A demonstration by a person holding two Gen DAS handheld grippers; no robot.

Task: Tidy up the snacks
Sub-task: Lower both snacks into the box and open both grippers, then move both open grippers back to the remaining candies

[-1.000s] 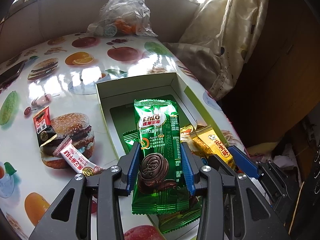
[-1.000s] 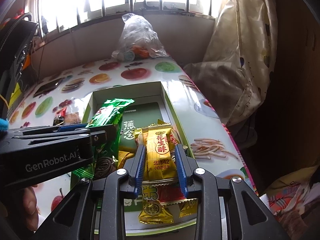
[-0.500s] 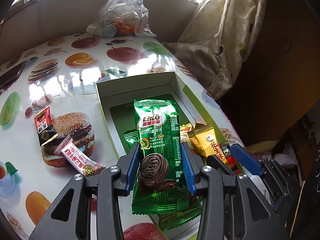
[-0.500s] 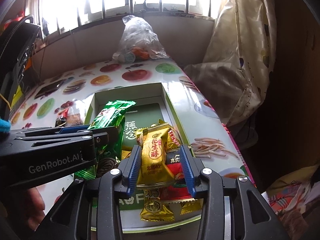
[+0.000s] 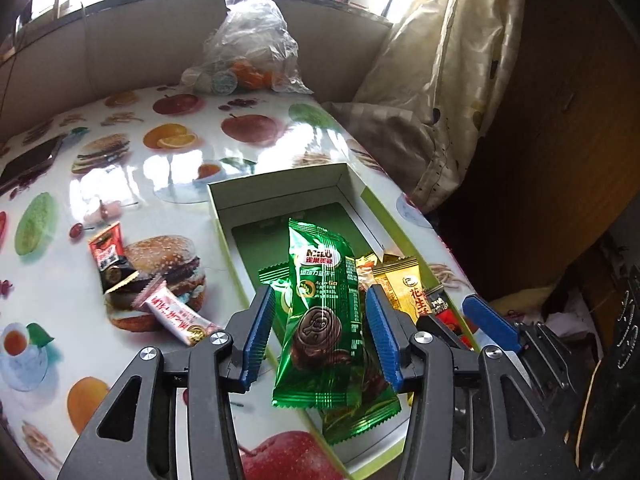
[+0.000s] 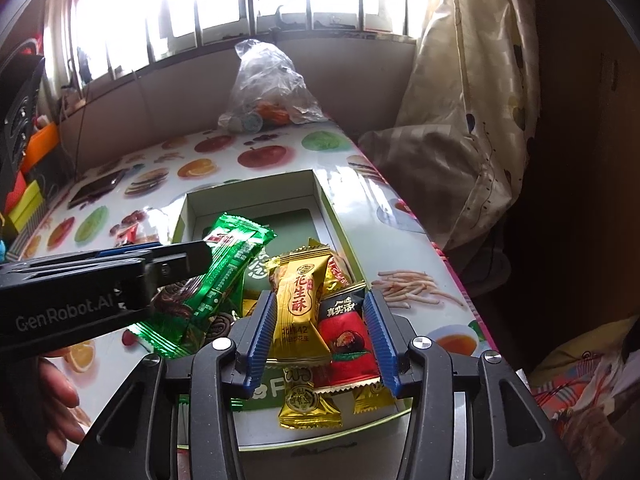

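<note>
Green wrapper released over the open box (image 5: 280, 188)

Both sets of jaws have just been opening. The green biscuit packet (image 5: 320, 316) is seen between the blue pads of the left gripper (image 5: 320, 334), with gaps on either side, its lower end over the box's near rim. The gold peanut candy (image 6: 298, 316) is seen unclamped between the spread pads of the right gripper (image 6: 318, 338), atop other sweets inside the box. Two red-and-white snacks (image 5: 168, 308) are left on the counter (image 5: 60, 304) left of the box.

The glossy desk (image 5: 256, 152), printed with fruit and burgers, carries an open box (image 5: 280, 190), two loose snack packets (image 5: 110, 252) (image 5: 176, 314), a dark phone (image 5: 30, 160) and a clear plastic bag (image 5: 248, 48).
</note>
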